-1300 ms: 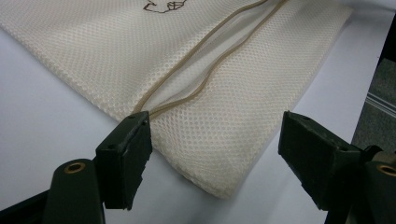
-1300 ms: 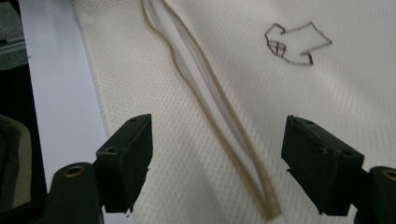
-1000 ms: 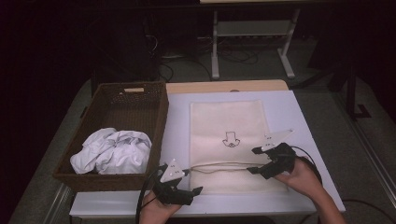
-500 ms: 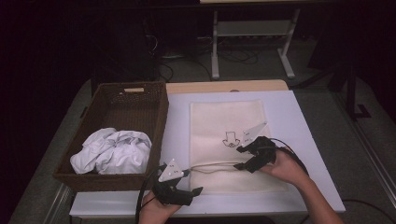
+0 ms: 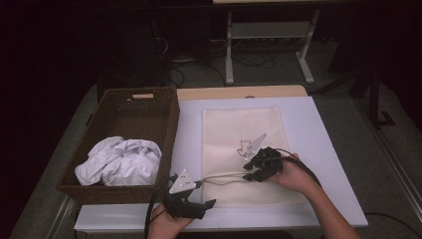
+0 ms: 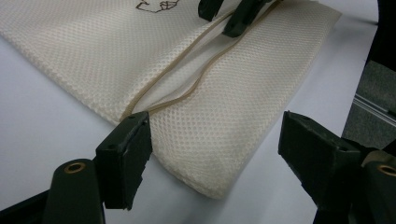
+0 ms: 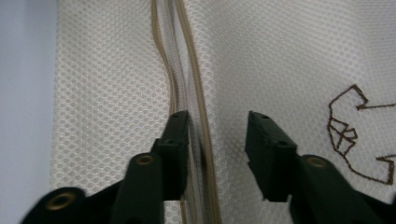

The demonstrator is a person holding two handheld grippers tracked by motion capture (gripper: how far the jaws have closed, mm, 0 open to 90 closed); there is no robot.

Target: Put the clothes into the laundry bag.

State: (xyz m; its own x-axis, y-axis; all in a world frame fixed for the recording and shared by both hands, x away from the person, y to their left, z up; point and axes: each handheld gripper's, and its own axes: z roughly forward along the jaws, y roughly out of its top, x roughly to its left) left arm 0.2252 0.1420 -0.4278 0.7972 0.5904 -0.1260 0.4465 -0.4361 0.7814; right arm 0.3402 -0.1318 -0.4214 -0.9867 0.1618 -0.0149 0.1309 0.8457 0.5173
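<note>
The cream mesh laundry bag lay flat on the white table, its near end close to the table's front edge, with bare white surface free to its right and a narrower strip free to its left. Its tan-edged mouth gaped slightly, showing a paler lining. The right tool rested on the bag near that opening; its jaws had just been closing, one pad inside the mouth and the tan trim between them, a gap remaining, so nothing was pinched yet. The left tool sat released at the bag's near left corner, jaws wide on either side of that corner, not pressing it. A dark brown wicker basket stood just left of the bag, holding crumpled white cloth.
</note>
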